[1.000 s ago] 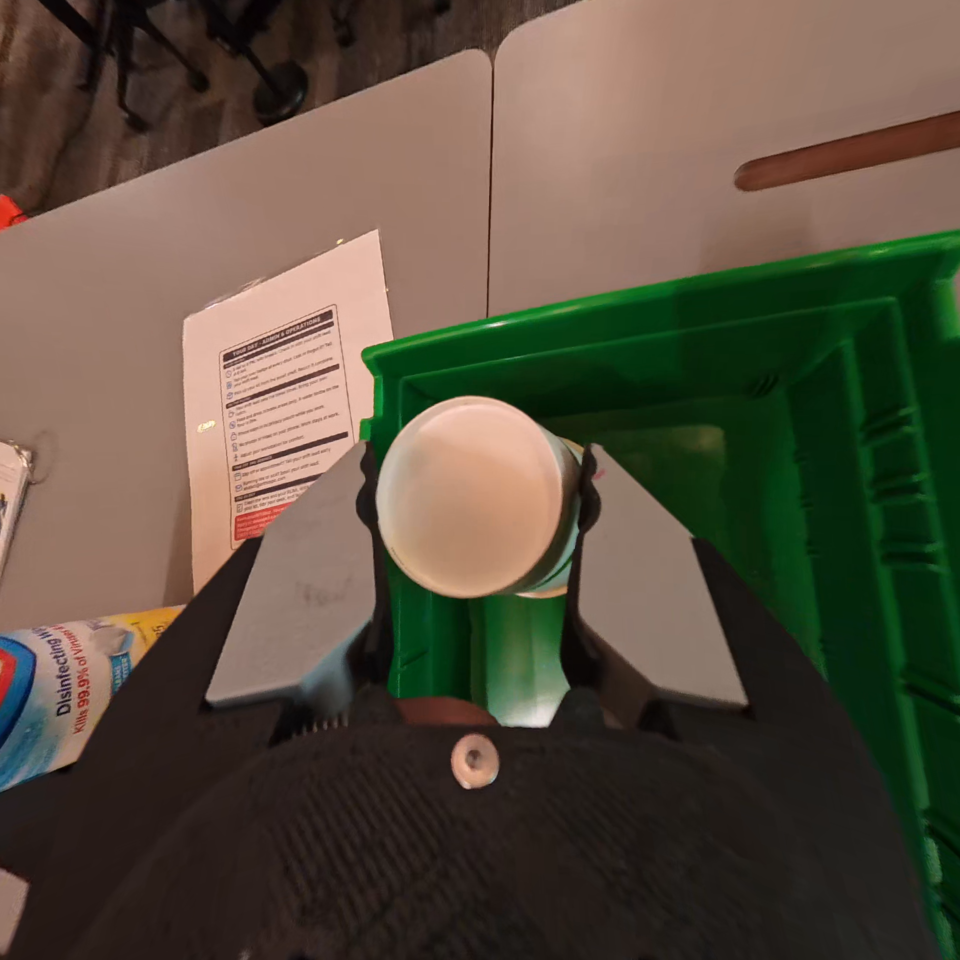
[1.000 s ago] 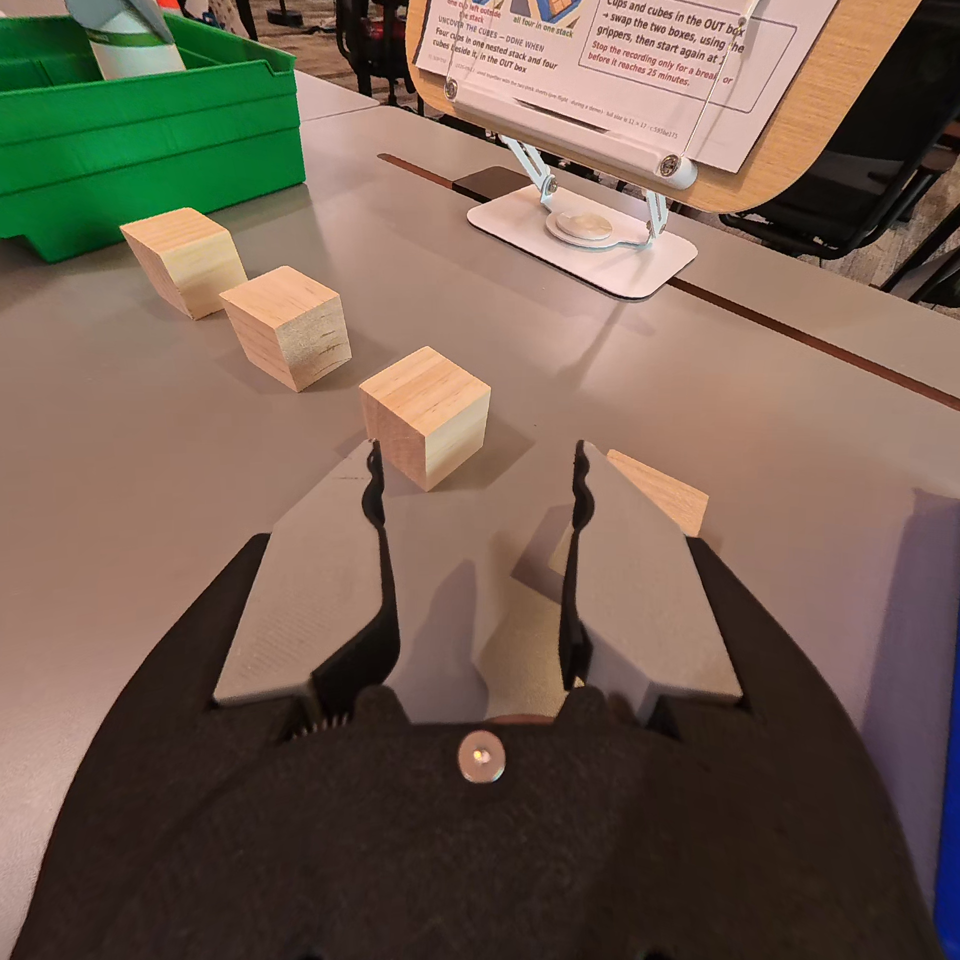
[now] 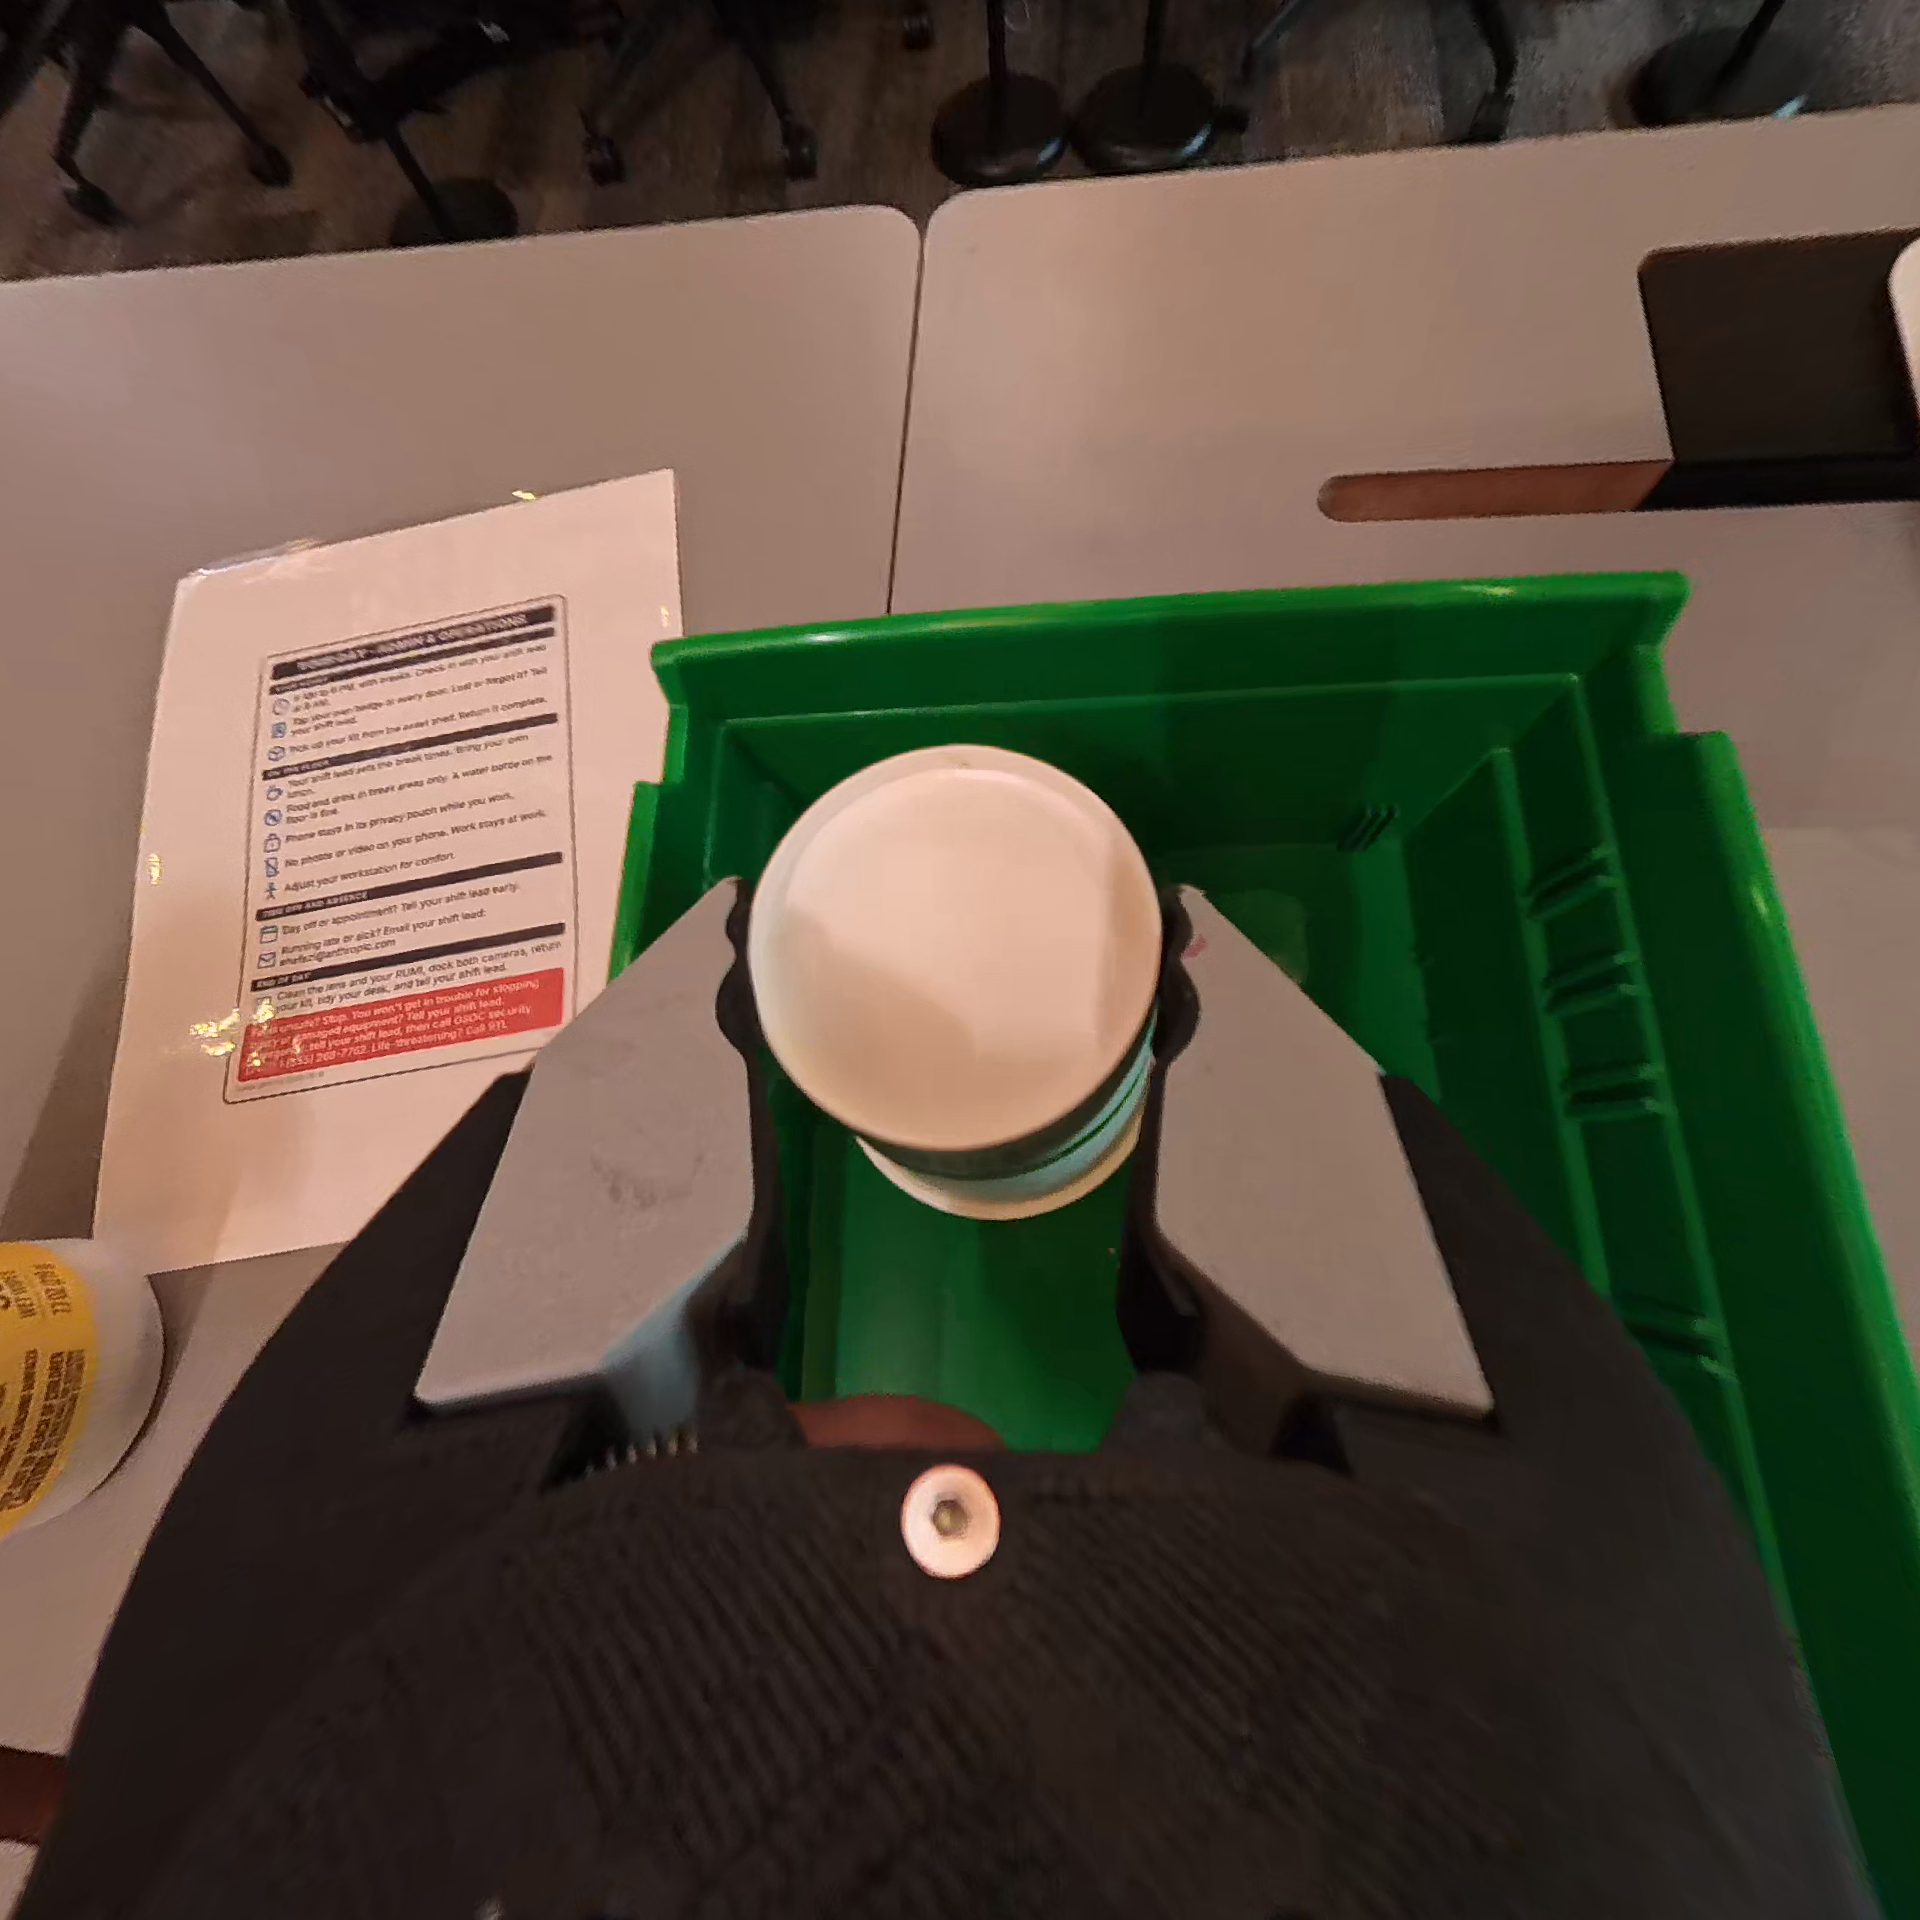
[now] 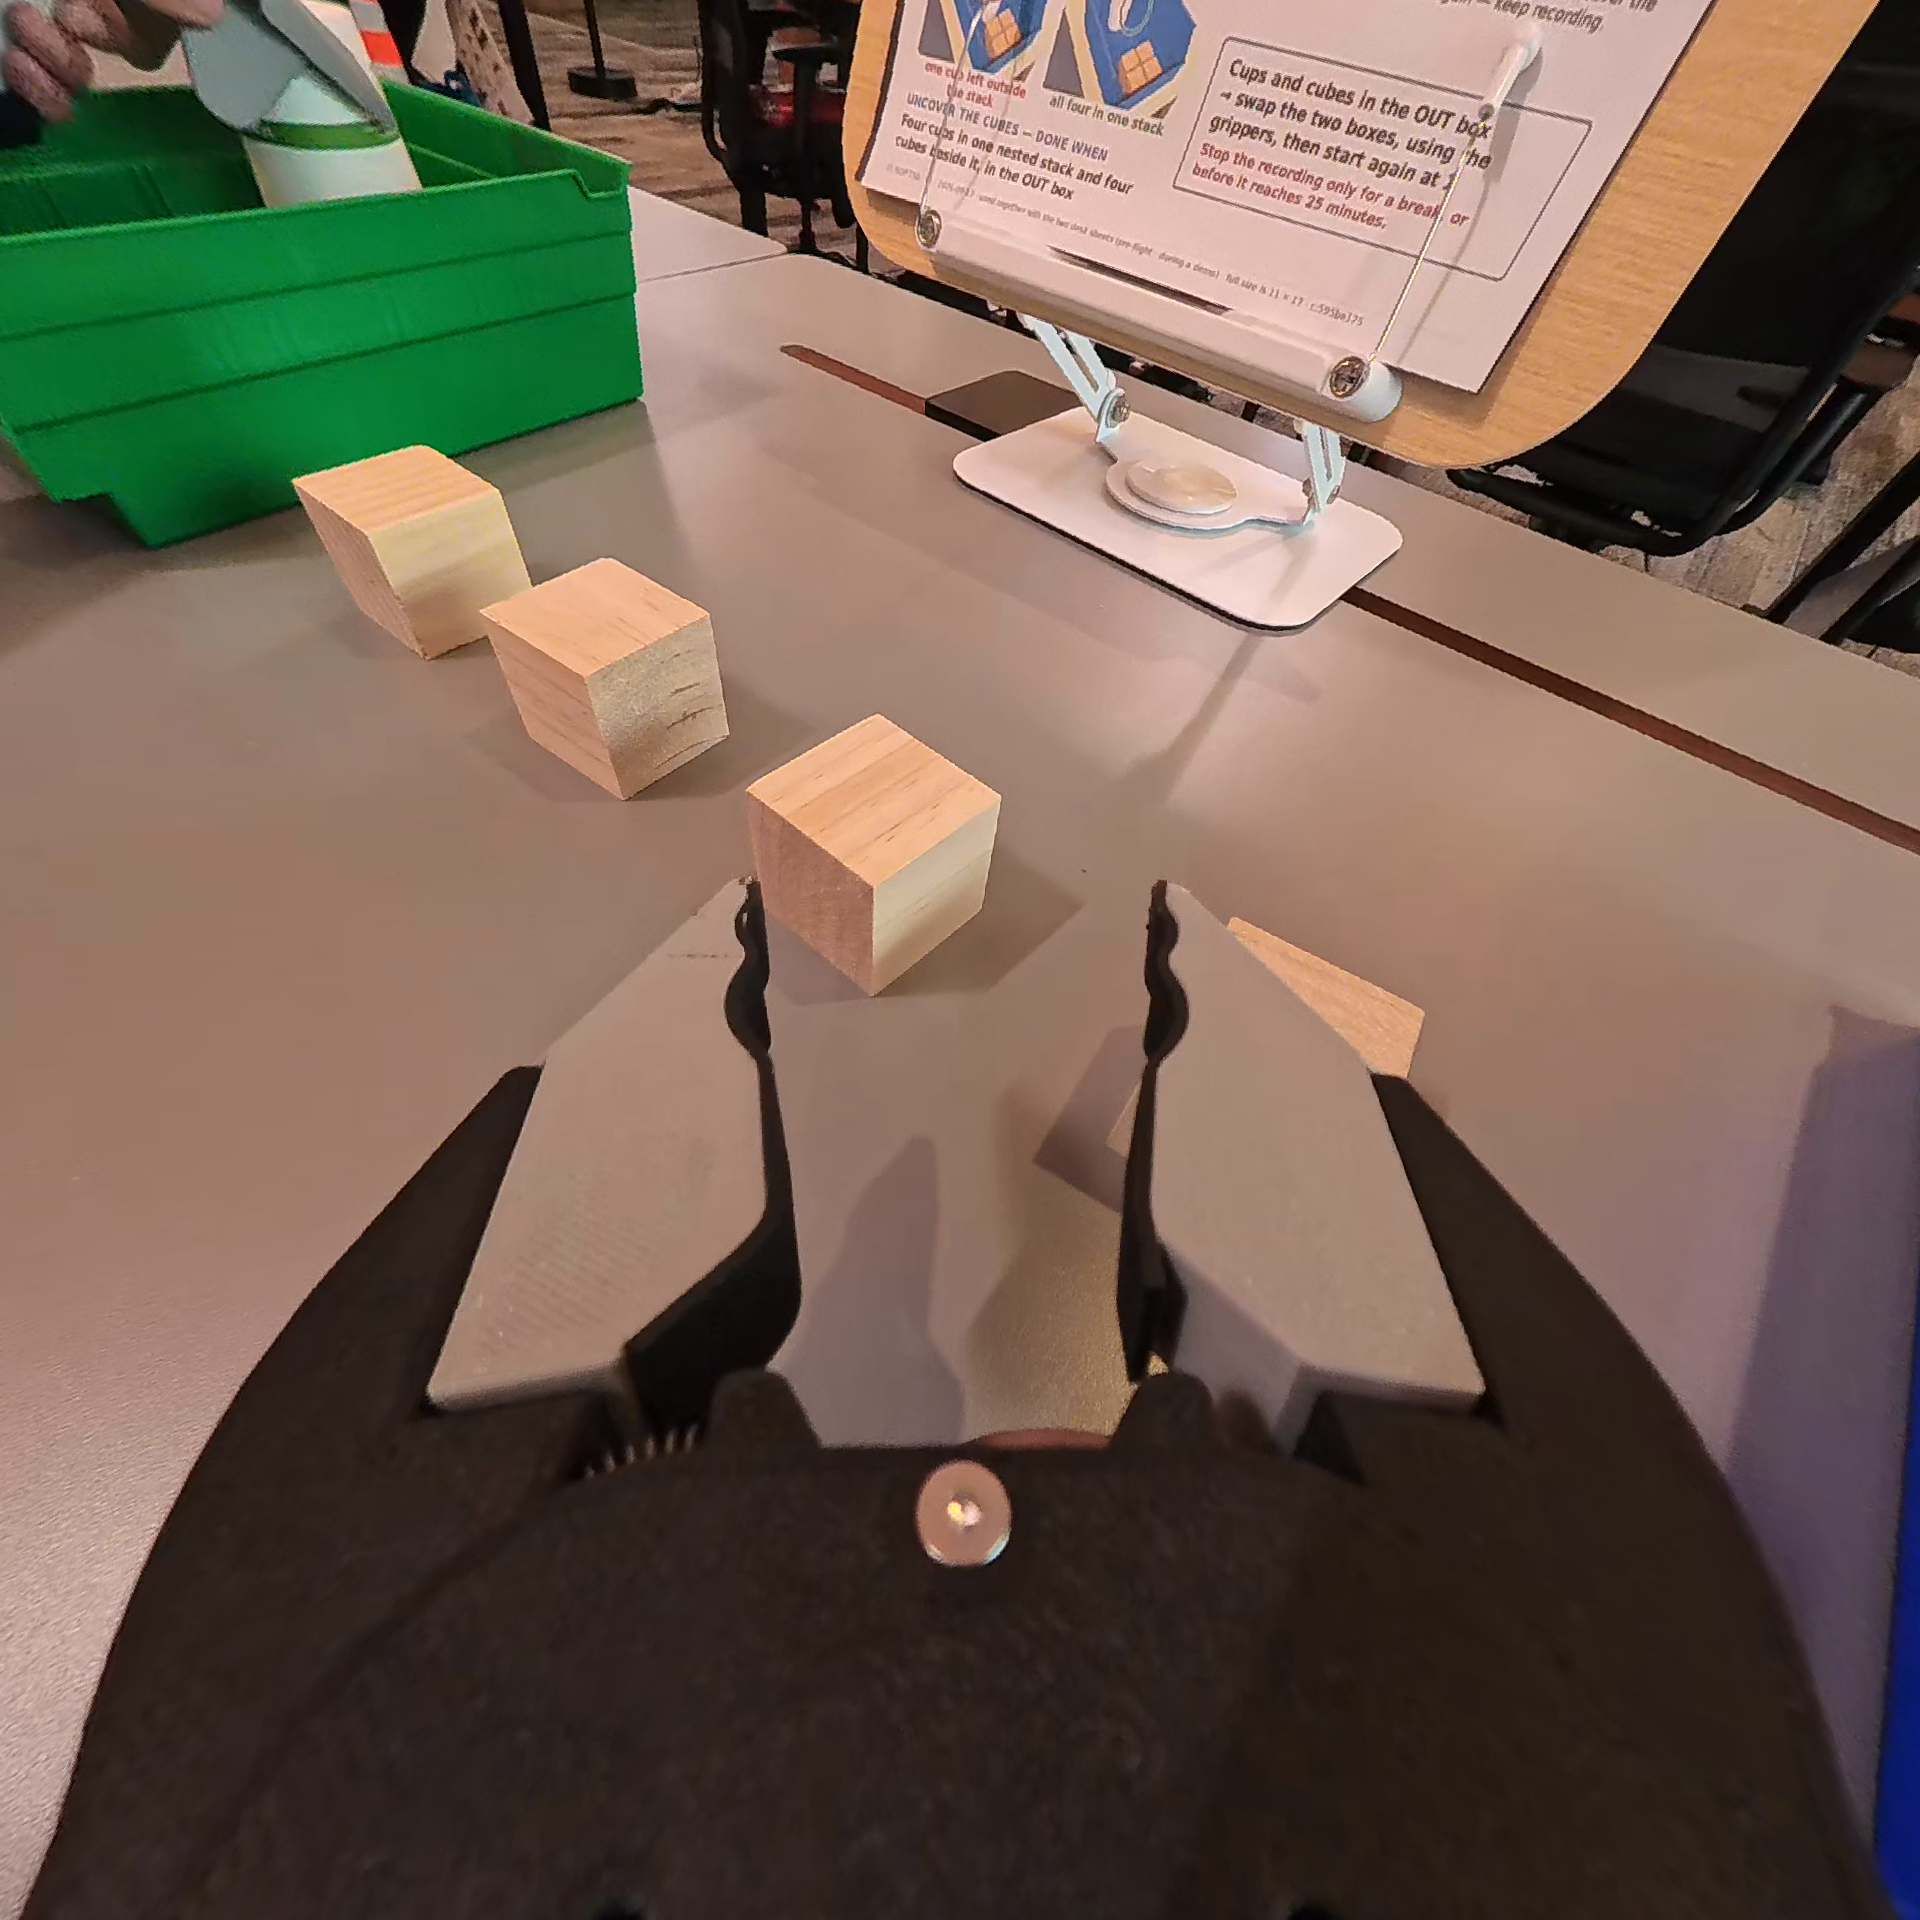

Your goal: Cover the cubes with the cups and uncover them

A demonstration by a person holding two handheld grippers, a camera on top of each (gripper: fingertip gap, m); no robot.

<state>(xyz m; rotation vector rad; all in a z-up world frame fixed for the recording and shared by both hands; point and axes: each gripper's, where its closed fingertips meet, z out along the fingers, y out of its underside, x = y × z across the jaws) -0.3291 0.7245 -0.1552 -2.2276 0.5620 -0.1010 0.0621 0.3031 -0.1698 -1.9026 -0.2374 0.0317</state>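
While the left gripper [image 3: 954, 935] clamps its jaws on the inverted white cup stack [image 3: 954, 940] over the green bin [image 3: 1558, 883], nested cups may lift together; the right gripper [image 4: 951, 925], jaws open and empty, hovers near four wooden cubes [image 4: 873, 842] on the bench [image 4: 260, 935].

An office-like data-collection workroom: grey bench [image 4: 1351, 831] tops pushed together, a printed instruction sheet [image 3: 405, 831] lying flat, another clipped on a wooden document stand [image 4: 1195, 208], rolling chair bases [image 3: 1039, 125] on carpet beyond.
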